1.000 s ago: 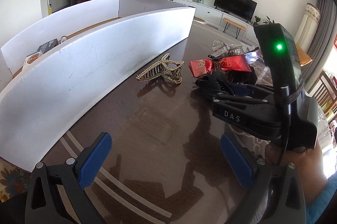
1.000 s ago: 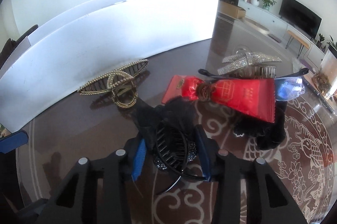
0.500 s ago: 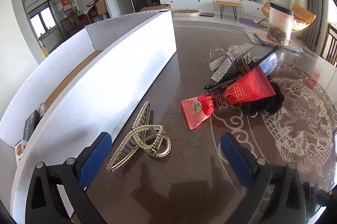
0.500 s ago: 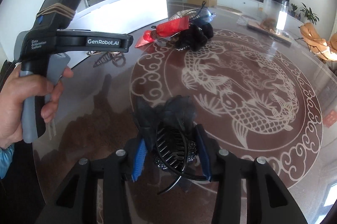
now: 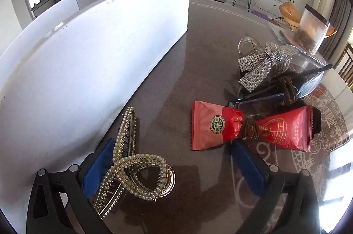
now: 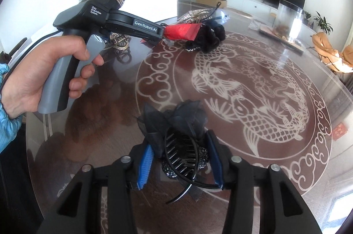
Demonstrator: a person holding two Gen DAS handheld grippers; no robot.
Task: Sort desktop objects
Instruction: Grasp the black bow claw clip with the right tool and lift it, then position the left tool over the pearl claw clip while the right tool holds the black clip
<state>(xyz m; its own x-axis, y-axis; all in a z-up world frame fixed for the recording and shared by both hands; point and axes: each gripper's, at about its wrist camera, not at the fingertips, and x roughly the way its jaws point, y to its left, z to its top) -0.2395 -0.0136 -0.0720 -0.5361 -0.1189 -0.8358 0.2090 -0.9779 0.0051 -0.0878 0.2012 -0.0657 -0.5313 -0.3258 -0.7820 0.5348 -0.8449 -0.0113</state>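
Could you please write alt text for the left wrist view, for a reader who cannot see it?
The open left gripper hovers over a pearl hair claw beside a white box wall. Right of it lies a red snack packet, a rhinestone bow clip behind.

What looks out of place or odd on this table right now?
The red snack packet is cinched at its middle by a brown hair tie, pinching it like a bow. Beside it, the rhinestone bow clip sits tangled with dark items in a heap. Nothing looks spilled or broken.
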